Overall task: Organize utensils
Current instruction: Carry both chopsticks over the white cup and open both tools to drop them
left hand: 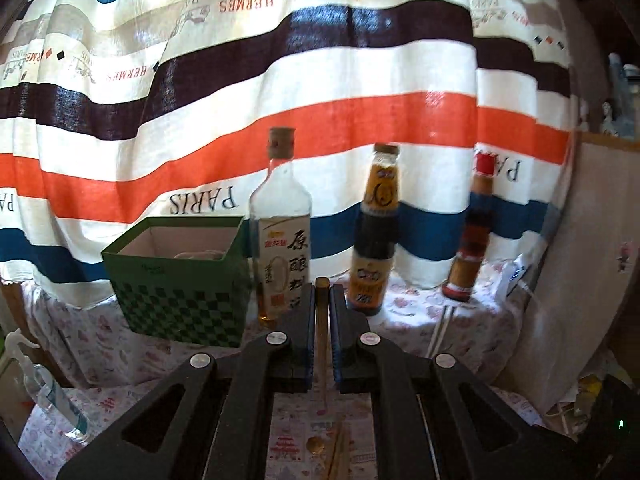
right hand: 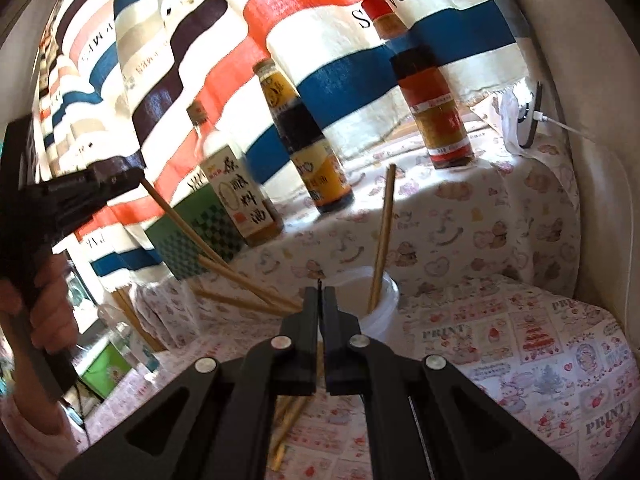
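Note:
My left gripper [left hand: 322,292] is shut on a wooden chopstick [left hand: 322,344] that hangs down between its fingers above the table. In the right wrist view that gripper [right hand: 138,178] is raised at the left in a person's hand [right hand: 48,300], and the held chopstick [right hand: 192,232] slants down to the right. My right gripper [right hand: 320,292] is shut at the left rim of a white cup [right hand: 384,308], seemingly pinching it. One chopstick [right hand: 384,232] stands in the cup. More chopsticks [right hand: 240,300] lie on the tablecloth left of the cup and under the right gripper [right hand: 288,420].
A green checkered box [left hand: 180,280] stands open at the back left, beside a clear bottle [left hand: 280,220], a dark sauce bottle [left hand: 374,232] and a red-capped bottle [left hand: 472,232]. A striped curtain [left hand: 360,80] hangs behind. A spray bottle [left hand: 48,392] stands at the left edge.

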`<state>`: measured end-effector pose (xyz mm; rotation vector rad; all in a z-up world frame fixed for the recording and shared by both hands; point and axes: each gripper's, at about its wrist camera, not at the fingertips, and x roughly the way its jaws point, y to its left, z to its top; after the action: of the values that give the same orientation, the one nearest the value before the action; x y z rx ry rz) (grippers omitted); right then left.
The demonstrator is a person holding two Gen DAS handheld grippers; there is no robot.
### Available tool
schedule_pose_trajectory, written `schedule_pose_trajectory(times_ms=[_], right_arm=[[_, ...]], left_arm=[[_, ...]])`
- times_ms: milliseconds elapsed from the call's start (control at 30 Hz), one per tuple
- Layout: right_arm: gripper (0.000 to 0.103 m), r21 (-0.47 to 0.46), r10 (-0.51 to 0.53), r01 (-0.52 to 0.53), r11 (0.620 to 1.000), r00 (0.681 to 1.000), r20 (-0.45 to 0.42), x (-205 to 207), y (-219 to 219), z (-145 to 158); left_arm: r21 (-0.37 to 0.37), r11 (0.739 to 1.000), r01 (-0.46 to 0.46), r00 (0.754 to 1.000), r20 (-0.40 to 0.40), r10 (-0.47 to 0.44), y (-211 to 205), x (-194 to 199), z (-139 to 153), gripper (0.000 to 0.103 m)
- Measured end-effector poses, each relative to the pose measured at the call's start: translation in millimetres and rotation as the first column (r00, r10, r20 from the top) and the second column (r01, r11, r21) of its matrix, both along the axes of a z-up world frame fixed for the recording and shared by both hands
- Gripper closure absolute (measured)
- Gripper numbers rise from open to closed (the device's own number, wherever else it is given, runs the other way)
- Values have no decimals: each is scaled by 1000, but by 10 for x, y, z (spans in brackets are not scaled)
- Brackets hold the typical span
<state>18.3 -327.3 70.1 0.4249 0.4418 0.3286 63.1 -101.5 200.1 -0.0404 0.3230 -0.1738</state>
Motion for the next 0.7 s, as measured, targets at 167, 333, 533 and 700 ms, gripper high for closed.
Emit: schedule_pose_trajectory(times_ms=[167, 333, 533, 700], right_arm=[[101, 11, 8, -9, 1000, 997, 73, 72, 56, 375], [101, 9, -4, 3, 1000, 986, 164, 192, 132, 625], [101, 7, -24, 23, 1000, 992, 124, 543, 209, 440], [101, 15, -23, 23, 1000, 999, 24, 781, 174, 63]], left_arm=[[-53, 998, 32, 999, 24, -31, 2, -39, 68, 97], [-113, 988, 110, 993, 54, -104, 29, -76, 120, 97], [-152, 978, 144, 989, 44, -139, 0, -54, 43, 97], [-135, 978, 158, 987, 38, -154, -74, 4, -9, 97]])
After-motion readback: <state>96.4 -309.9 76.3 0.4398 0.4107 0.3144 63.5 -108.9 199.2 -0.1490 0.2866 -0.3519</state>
